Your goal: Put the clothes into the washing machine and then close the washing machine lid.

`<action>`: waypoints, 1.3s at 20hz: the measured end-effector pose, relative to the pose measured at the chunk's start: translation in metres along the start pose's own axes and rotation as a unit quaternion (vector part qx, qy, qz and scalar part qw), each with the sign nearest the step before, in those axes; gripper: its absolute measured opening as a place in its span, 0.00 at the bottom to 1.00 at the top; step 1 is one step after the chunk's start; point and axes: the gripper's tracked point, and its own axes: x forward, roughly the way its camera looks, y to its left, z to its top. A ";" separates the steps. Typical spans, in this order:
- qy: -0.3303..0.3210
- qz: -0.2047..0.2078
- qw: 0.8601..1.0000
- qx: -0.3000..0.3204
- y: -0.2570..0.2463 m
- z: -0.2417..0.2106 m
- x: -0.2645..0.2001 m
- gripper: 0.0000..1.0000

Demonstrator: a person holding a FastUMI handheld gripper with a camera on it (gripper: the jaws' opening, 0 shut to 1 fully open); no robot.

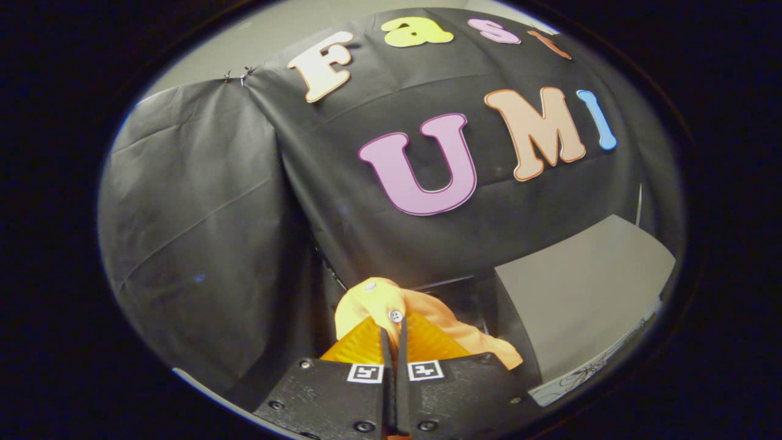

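Observation:
My gripper [394,333] is shut on an orange and yellow garment [427,311] with a small white button. The cloth bunches just ahead of the orange fingers [360,345] and hangs off to their right, held up in the air. Beyond and to the right of the fingers stands a grey box-like body, the washing machine [580,287], seen from its side. Its lid and opening are not visible from here.
The booth's black cloth wall [244,214] hangs close behind the garment and to the left, with a fold where two panels meet. A pale wall shows above the cloth. A white patterned surface [586,373] lies at the foot of the grey body.

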 end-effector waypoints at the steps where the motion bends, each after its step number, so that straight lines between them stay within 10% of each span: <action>1: 0.002 -0.003 1.000 -0.007 0.001 -0.005 0.005 0.01; 26: 0.120 -0.034 0.992 -0.038 -0.039 -0.261 0.169 0.01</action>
